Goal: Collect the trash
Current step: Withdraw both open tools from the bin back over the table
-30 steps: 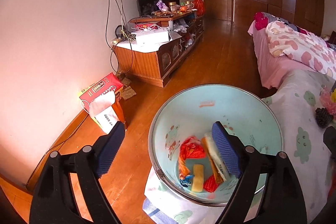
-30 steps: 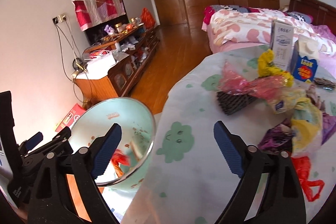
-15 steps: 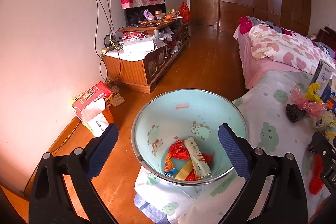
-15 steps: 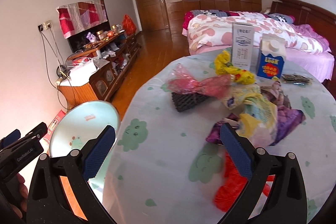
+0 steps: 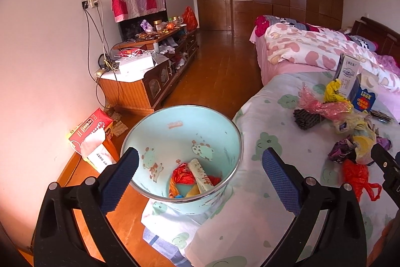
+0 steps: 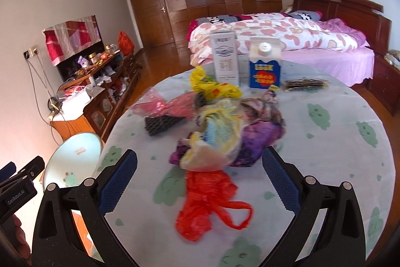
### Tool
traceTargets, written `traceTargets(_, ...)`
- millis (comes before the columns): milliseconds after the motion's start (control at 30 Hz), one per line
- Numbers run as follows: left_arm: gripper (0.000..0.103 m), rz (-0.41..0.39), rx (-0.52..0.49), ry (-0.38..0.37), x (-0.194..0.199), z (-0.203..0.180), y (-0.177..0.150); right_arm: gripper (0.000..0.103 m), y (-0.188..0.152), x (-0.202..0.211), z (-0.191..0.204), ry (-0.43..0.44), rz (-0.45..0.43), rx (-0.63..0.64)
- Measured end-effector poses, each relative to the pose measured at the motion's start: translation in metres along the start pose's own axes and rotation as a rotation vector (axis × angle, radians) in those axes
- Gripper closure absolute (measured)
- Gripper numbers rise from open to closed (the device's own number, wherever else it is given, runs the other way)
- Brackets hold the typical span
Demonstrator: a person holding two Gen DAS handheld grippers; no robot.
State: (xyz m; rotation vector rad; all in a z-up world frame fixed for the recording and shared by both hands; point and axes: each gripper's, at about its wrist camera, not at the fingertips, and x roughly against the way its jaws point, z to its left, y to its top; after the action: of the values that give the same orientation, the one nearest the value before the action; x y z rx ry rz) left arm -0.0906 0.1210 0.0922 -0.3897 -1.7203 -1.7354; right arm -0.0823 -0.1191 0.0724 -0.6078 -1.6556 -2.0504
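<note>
We hold the left gripper [image 5: 200, 175] above the pale green waste bin [image 5: 175, 121], jaws spread wide and gripping nothing. The bin stands on the floor, touching the edge of the round table [image 6: 325, 142]. Inside it we see several wrappers [image 5: 197, 175], red, orange and white; the near rim hides the lowest of them, and we cannot make out their print.

We hold the right gripper [image 6: 200, 175] over the table, jaws likewise released and empty. Between its fingers lies a red plastic bag [image 6: 207, 199], flat on the tablecloth. Just beyond it sits a heap of crumpled bags [image 6: 230, 131], yellow, purple and mixed, overlapping so that we cannot separate one item from another. A pink wrapper [image 6: 170, 105] lies partly over a black mesh piece [image 6: 162, 123]. Behind the heap two cartons stand upright: a white carton [image 6: 225, 59] and a blue carton [image 6: 265, 66]. A flat dark packet [image 6: 303, 84] lies beside the blue carton; its detail is too small to read.

In the right wrist view the bin is cut off by the left gripper's body and the table edge.
</note>
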Motion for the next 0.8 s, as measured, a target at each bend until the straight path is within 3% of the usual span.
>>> traceTargets(433, 0.006, 0.045, -0.094, -0.127, -0.001, -0.050, -0.020, 0.005, -0.010, 0.015, -0.086, -0.142, 0.003, -0.064)
traceTargets(633, 0.007, 0.070, -0.127, -0.198, -0.002, -0.073, -0.025, 0.006, -0.016, 0.013, -0.121, -0.169, 0.023, -0.112)
traceTargets(733, 0.007, 0.075, -0.149, -0.208, -0.005, -0.084, -0.026, 0.019, -0.015, 0.012, -0.128, -0.160, 0.029, -0.120)
traceTargets(800, 0.007, 0.075, -0.161, -0.213, -0.007, -0.090, -0.027, 0.022, -0.014, 0.012, -0.130, -0.144, 0.032, -0.125)
